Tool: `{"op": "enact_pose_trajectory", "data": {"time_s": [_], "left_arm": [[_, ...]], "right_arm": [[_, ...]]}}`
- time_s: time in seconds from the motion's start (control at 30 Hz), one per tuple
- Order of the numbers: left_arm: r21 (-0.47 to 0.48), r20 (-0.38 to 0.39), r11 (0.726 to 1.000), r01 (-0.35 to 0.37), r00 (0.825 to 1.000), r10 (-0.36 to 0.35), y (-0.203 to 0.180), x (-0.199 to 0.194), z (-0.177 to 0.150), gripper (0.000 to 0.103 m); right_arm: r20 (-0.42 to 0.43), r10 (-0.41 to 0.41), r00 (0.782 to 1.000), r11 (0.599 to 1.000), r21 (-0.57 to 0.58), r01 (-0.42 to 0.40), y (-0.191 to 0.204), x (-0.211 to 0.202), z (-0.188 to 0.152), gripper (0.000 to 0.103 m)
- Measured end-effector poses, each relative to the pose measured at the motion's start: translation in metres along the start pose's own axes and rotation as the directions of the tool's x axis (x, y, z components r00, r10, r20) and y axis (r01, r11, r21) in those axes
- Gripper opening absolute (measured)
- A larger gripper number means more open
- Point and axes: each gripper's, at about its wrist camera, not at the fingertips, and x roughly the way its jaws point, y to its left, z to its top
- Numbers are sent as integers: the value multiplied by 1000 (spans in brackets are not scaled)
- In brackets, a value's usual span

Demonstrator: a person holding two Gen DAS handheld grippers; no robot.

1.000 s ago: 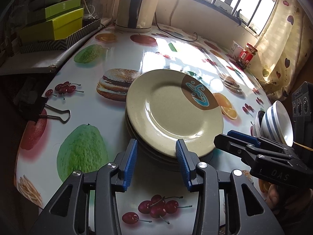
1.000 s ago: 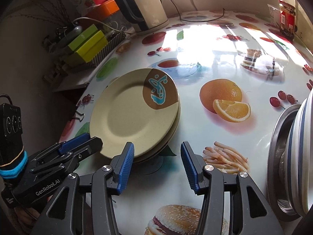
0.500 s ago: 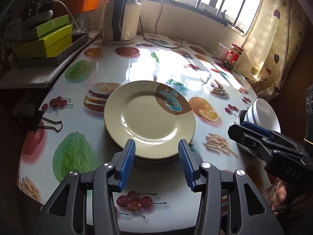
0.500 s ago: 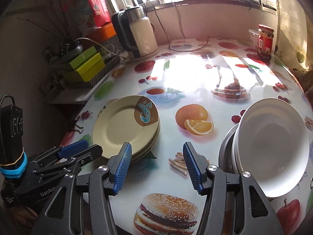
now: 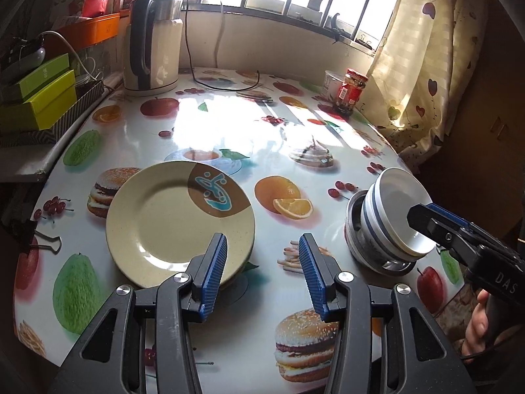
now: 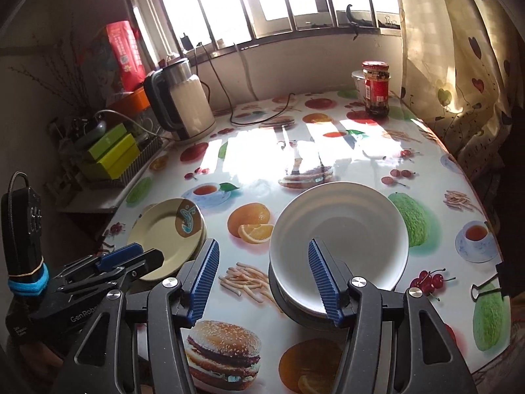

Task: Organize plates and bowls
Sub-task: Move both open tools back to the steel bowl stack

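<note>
Black plastic left tool (image 5: 261, 271) with ribbed blue pads (image 5: 215, 274), silver screws; matching right tool (image 6: 262, 279), white "DAS" lettering; bare fingers (image 5: 475, 325) on handle.

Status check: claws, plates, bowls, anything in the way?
Both claws open and empty: left claw, right claw. Plates stacked; bowls nested beside them. Nothing between the stacks.

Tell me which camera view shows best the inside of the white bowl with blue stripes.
The right wrist view: the white bowl with blue stripes opens toward the camera, its empty inside almost whole. The left wrist view shows the bowl from the side, stripes visible, its inside partly hidden by the right hand-held gripper.
</note>
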Motion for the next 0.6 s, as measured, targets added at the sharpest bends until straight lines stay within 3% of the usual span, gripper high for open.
{"op": "enact_pose_trajectory", "data": {"time_s": [0.3, 0.6], "left_arm": [[48, -6, 999, 21, 1000, -21, -23, 14, 9, 47], [50, -24, 994, 95, 995, -94, -41, 31, 16, 47]], "right_arm": [[37, -56, 998, 996, 66, 53, -35, -20, 0, 57], [55, -131, 990, 984, 132, 123, -73, -35, -3, 57]]}}
